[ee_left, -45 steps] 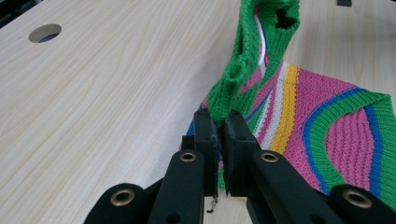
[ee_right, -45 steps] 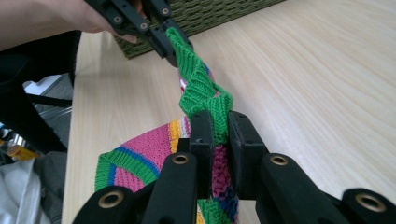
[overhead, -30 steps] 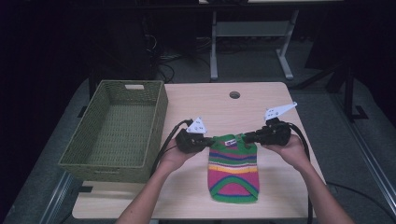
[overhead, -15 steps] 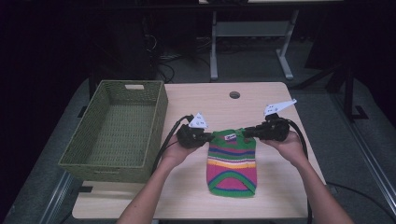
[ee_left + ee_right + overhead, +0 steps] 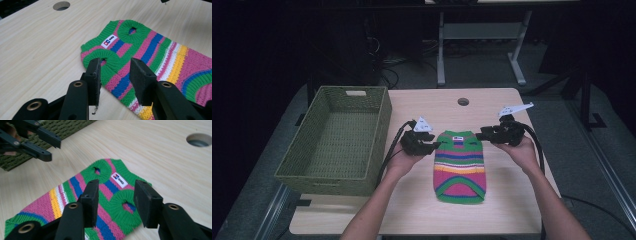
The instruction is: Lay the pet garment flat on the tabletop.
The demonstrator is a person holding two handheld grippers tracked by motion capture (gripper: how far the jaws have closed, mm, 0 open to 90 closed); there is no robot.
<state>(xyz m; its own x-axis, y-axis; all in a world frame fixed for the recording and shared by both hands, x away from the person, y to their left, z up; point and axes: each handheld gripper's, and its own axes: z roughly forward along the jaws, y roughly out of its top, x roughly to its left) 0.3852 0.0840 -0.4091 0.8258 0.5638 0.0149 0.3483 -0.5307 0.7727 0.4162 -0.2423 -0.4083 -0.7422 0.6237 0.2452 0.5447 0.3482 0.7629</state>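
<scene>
In the high view, a small knitted striped sweater (image 5: 460, 165) in green, pink, blue, yellow and white lies flat on the light wooden table (image 5: 492, 215), its collar end pointing away from the person. The left gripper (image 5: 435, 145) sits just beside the sweater's upper left corner, and the right gripper (image 5: 479, 135) sits just beside its upper right corner. A rectangular green woven basket (image 5: 337, 142) stands at the left side of the table, well apart from the sweater. A round hole (image 5: 463, 101) is cut in the tabletop beyond the sweater.

In the left gripper view, the left gripper (image 5: 115, 72) has just been opening its jaws; they stand apart above the sweater (image 5: 155, 60), over one green ribbed sleeve opening, and the pads do not press on the knit. A white label (image 5: 109, 41) sits near the collar.

In the right gripper view, the right gripper (image 5: 116, 193) has likewise just been opening its jaws. They stand apart over the sweater (image 5: 75, 195), with the near sleeve opening showing between them, and nothing is clamped. The left gripper (image 5: 51, 150) shows at the upper left, in front of the basket (image 5: 57, 127).
</scene>
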